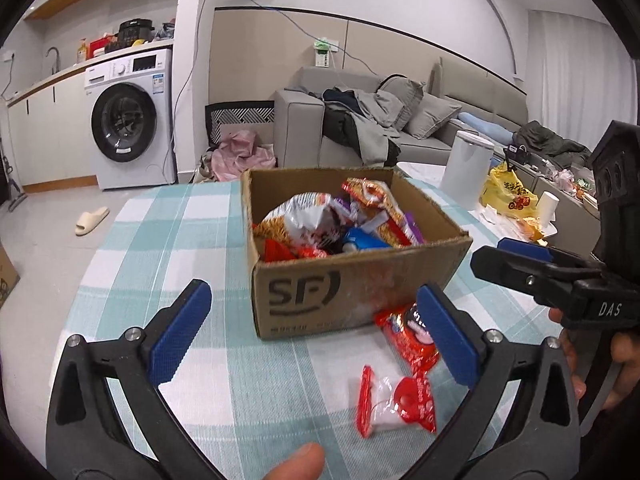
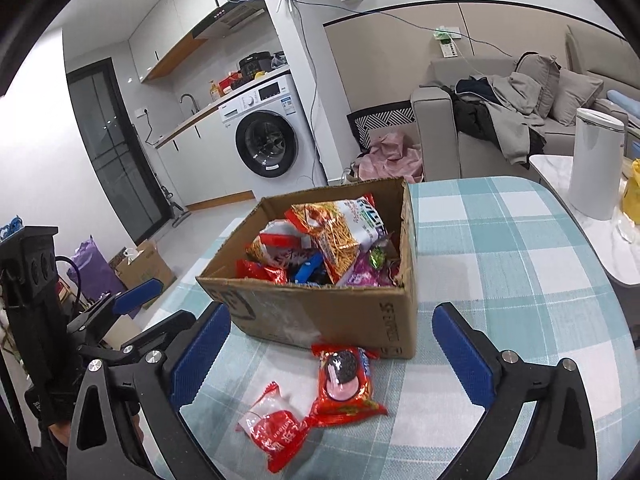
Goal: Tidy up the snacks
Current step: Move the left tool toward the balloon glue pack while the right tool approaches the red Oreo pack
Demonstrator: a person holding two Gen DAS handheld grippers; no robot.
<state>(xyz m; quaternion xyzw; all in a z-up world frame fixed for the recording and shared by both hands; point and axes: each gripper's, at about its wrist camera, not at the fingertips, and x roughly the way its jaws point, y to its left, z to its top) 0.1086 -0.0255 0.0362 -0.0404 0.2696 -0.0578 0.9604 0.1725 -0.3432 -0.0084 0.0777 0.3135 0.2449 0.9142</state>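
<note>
beside cardboard box [image 2: 320, 312], 2 red snack packs [image 2: 346, 384] lie flat; both claws [image 2: 332, 352] gape, empty.

Right hand-held gripper [image 2: 330, 354]: jaws wide apart, nothing between the pads.
Cardboard box [image 2: 320, 308]: open, full of snack packets, on the checked worktop [image 2: 500, 248].
Cookie packet [image 2: 346, 384]: red, lying just before the box.
Red-and-clear packet [image 2: 276, 428]: touching the cookie packet's near left corner.
Left hand-held gripper [image 2: 132, 300]: at the left edge.
</note>
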